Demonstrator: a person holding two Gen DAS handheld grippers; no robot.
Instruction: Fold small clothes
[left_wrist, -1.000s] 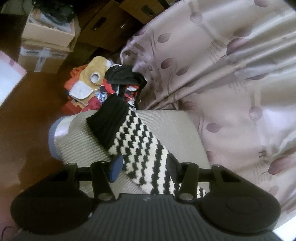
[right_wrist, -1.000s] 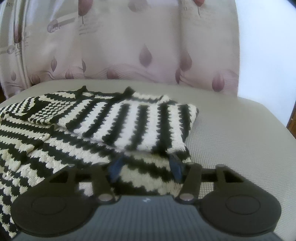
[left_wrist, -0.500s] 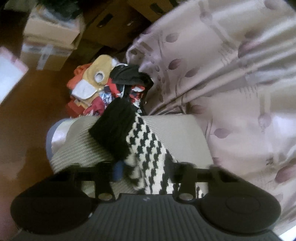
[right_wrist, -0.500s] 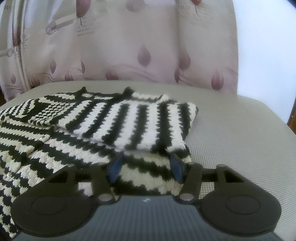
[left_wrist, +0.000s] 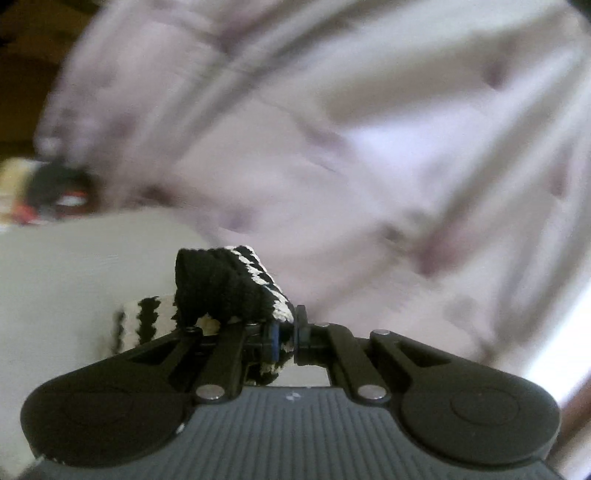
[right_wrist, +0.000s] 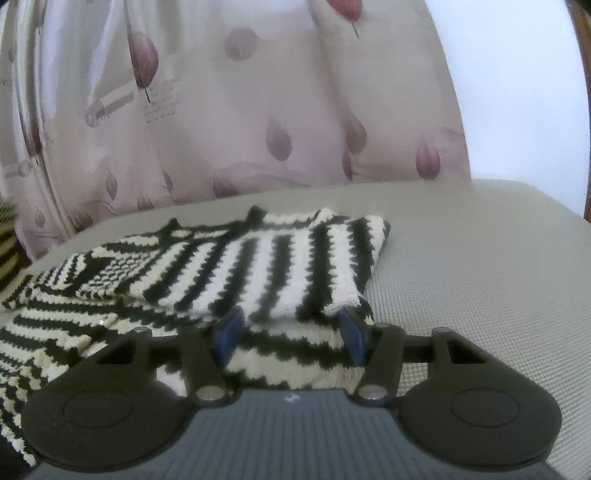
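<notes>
Left gripper (left_wrist: 286, 338) clamped on the sweater's black cuff (left_wrist: 218, 286), lower middle of frame

Knit sweater (right_wrist: 236, 273) lies across the grey cushion (right_wrist: 480, 266), centre-left; it looks soft, floppy and stretchy, so grab cuffs or hems. Right gripper (right_wrist: 290, 334) hovers half-open over its near edge, gripping nothing.

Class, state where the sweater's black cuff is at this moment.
In the left wrist view, the black cuff sits at lower centre, pinched in the left gripper, lifted above the grey cushion, before the pink curtain.
</notes>
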